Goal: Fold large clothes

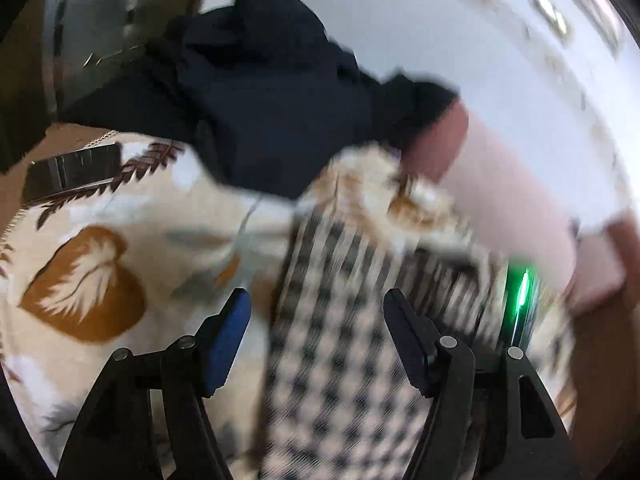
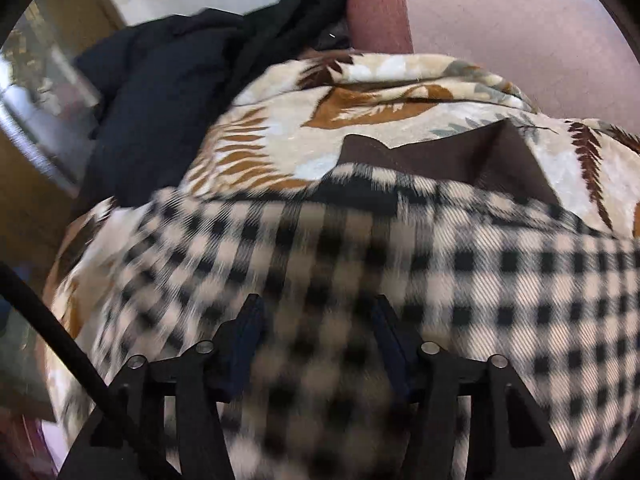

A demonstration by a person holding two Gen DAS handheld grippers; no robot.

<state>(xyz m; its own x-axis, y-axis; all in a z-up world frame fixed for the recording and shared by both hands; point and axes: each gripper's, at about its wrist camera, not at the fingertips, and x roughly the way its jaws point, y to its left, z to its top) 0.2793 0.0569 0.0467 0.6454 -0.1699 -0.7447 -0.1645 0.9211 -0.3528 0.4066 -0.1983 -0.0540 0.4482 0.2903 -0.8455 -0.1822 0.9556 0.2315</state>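
A black-and-cream checked garment [image 1: 336, 340] lies across a cream blanket with a brown leaf print [image 1: 84, 280]. My left gripper [image 1: 320, 320] hangs above it, jaws wide apart; the checked cloth shows in the gap below and no pad presses on it. In the right wrist view the checked garment [image 2: 400, 248] fills the lower half, blurred, with a brown inner flap [image 2: 460, 156] at its top edge. My right gripper [image 2: 318, 320] stands open over the cloth with nothing pinched.
A dark navy garment [image 1: 260, 100] [image 2: 160, 100] is heaped at the blanket's far side. A flat black device [image 1: 72, 172] rests on the blanket at left. A person's pink sleeve [image 1: 500, 200] [image 2: 520, 20] reaches in at right beside a green light [image 1: 520, 296].
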